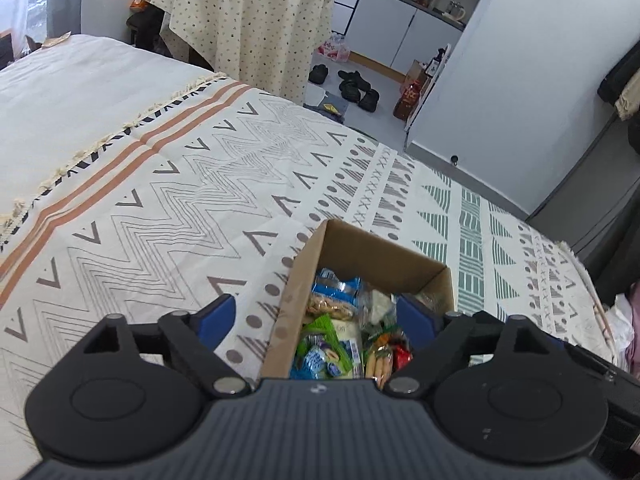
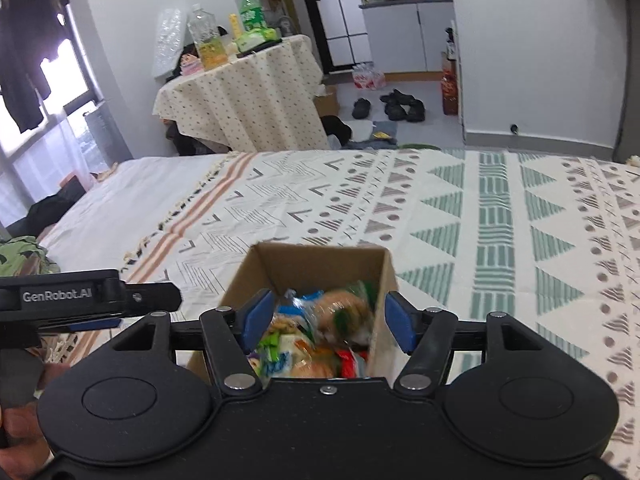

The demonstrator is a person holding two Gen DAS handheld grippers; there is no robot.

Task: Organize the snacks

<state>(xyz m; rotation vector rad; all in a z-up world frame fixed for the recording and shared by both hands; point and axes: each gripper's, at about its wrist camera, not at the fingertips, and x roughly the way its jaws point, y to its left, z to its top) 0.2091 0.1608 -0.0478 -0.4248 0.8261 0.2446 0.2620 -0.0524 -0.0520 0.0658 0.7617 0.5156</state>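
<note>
bed (image 1: 120,184): covered by a patterned throw, it fills both views; a soft surface, so in my judgement anything pushed sideways on it could tip or slide rather than stay put.
cardboard box (image 1: 372,256): open-topped, it stands on the throw at about 6 o'clock in each wrist view, directly ahead of both tools. It looks light; a finger catching its wall on the way in could drag or topple it.
snacks (image 1: 340,332): packed inside the box in a loose heap of crinkly wrappers, blue, green, orange and red. A blind pinch may seize two packets at once, or crush the biscuits in one.
left gripper (image 1: 316,320): blue fingers spread wide, holding nothing; its left finger sits outside the box wall at 9 o'clock of the snacks, its right one over the contents. Lowered this way, it would straddle and strike the rim.
right gripper (image 2: 326,320): fingers spread, empty, poised above the snacks. With the left tool just beside it at 9 o'clock, the two could collide over the one box.
</note>
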